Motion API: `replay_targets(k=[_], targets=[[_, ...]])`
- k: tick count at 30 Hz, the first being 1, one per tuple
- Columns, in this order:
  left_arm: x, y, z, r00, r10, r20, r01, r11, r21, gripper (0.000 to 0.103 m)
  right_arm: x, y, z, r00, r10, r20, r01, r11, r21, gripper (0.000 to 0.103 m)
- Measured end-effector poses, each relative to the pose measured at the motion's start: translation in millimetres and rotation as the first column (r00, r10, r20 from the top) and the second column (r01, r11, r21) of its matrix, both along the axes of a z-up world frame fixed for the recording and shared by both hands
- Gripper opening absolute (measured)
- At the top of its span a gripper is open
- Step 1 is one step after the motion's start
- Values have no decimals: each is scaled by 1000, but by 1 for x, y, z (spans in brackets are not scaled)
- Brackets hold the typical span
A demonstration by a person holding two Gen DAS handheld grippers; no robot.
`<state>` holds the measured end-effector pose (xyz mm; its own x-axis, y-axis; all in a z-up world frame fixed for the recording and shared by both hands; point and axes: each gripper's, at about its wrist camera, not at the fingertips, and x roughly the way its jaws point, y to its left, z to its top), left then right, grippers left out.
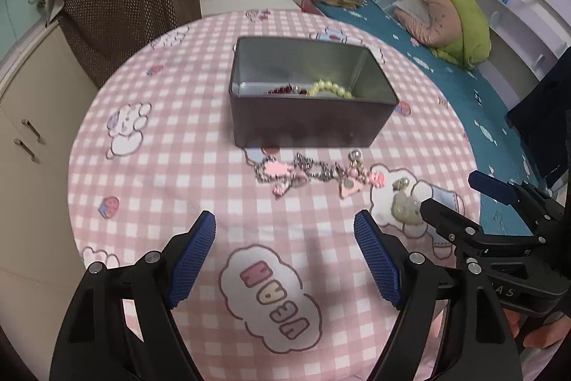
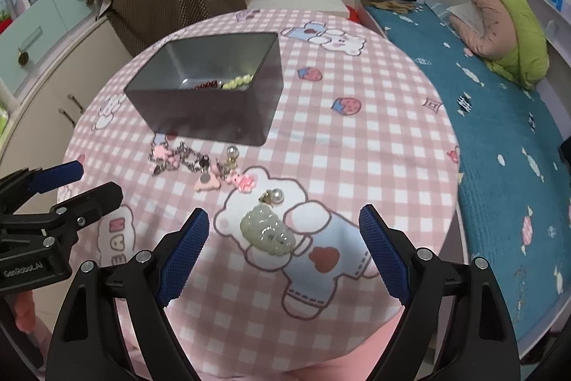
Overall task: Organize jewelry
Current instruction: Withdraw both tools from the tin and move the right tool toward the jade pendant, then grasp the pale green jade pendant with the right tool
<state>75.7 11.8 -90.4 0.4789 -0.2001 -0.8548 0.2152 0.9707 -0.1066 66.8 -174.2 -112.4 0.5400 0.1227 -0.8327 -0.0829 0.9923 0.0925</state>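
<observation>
Right gripper (image 2: 282, 252) hangs wide apart over the jade pendant (image 2: 267, 231), left gripper (image 1: 285, 256) gaping too, tin (image 1: 307, 127) waiting behind.

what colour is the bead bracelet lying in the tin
Pale yellow-green. The bracelet lies inside the tin, clearest in the left wrist view.

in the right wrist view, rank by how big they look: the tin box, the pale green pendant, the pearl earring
1. tin box, largest
2. pale green pendant, though it lies nearer the camera
3. pearl earring, smallest
</observation>
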Motion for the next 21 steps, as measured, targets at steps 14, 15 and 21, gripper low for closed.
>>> replay_targets(k=[14,15,21], targets=[[2,-5,-25,997,1,-77,-2,1000,-8,78,0,9,-39,999,21,38,-22,1000,20,83],[2,-5,-27,997,3,-80,-3,1000,-7,77,0,9,-41,999,23,45,-24,1000,18,83],[7,-5,-38,994,12,-109,-12,1000,-1,78,-2,16,-45,993,43,106,-39,998,-44,69]])
